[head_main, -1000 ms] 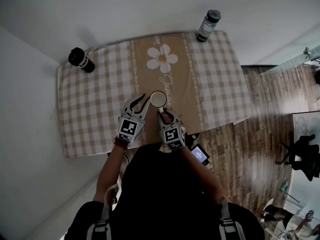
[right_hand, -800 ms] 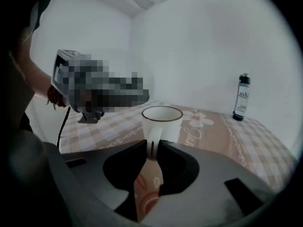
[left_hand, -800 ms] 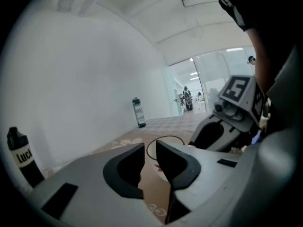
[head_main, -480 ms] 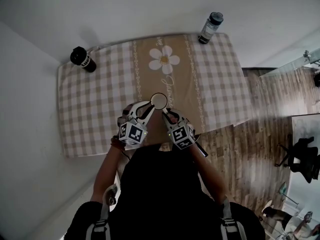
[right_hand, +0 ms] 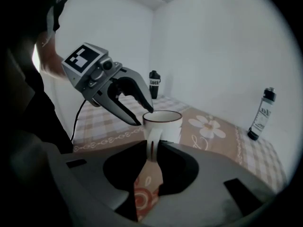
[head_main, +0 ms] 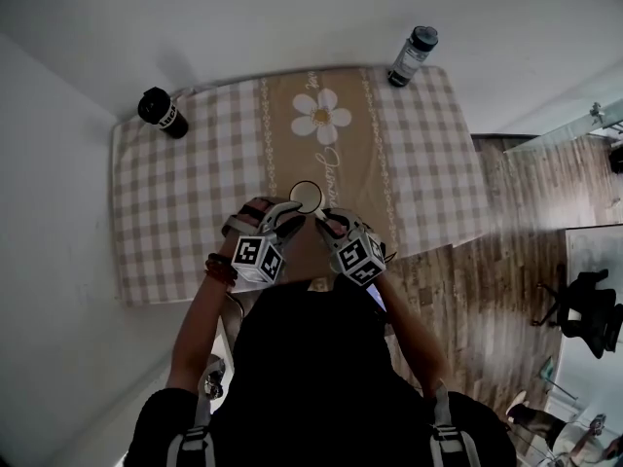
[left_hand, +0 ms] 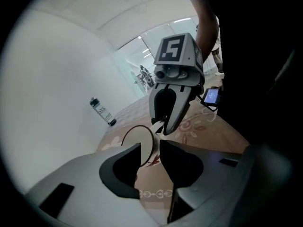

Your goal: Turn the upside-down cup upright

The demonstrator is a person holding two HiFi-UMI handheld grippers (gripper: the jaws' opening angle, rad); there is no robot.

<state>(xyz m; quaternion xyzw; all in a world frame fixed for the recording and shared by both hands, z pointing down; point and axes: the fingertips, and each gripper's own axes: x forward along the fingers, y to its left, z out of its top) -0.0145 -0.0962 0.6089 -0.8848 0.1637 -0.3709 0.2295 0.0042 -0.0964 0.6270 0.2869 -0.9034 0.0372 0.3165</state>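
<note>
— Where's the cup (head_main: 306,196)?
— It stands mouth up on the tan strip of the checked tablecloth (head_main: 175,212), just below the daisy print (head_main: 320,117).
— And the grippers?
— The right gripper (right_hand: 151,150) pinches its handle. The left gripper (left_hand: 150,157) has just been opening its jaws, and the rim sits loose between them.

White cup (head_main: 306,196) w/ dark rim, upright, mouth up, ctr tan strip of cloth (head_main: 165,202)
</note>
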